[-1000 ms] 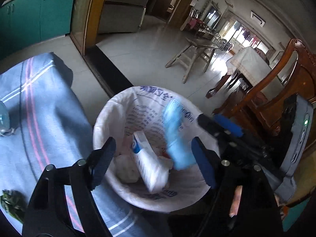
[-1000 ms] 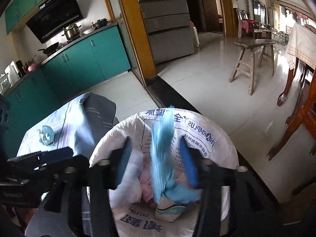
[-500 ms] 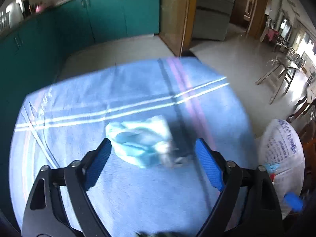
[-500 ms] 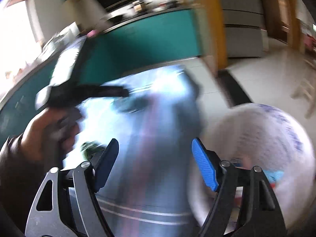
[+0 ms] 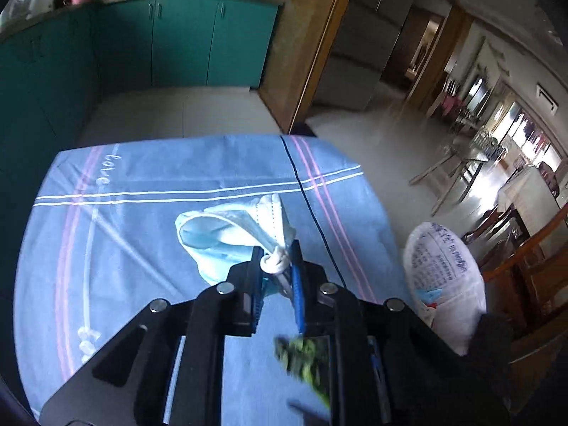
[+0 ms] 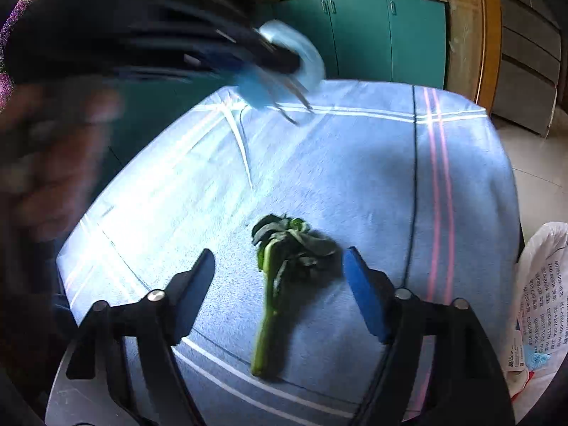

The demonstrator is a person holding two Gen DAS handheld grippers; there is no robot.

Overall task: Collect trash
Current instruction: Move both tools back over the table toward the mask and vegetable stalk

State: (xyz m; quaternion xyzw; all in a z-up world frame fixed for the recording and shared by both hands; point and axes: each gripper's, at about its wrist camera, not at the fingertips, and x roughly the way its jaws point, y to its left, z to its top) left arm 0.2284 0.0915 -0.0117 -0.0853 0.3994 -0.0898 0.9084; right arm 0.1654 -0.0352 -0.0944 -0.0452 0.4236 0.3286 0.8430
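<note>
Open cloth around the wilted greens, lined bin crowding right edge

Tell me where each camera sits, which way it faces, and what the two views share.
Left wrist: mounted behind the left tongs, looking down along them at the light blue face mask they have just closed on, over the blue striped tablecloth.
Right wrist: behind the open right tongs, looking down at the wilted green leafy vegetable stalk lying between them; a blurred hand shows at left.
Shared: mask, vegetable, tablecloth, white printed trash bag, teal kitchen cabinets.
</note>
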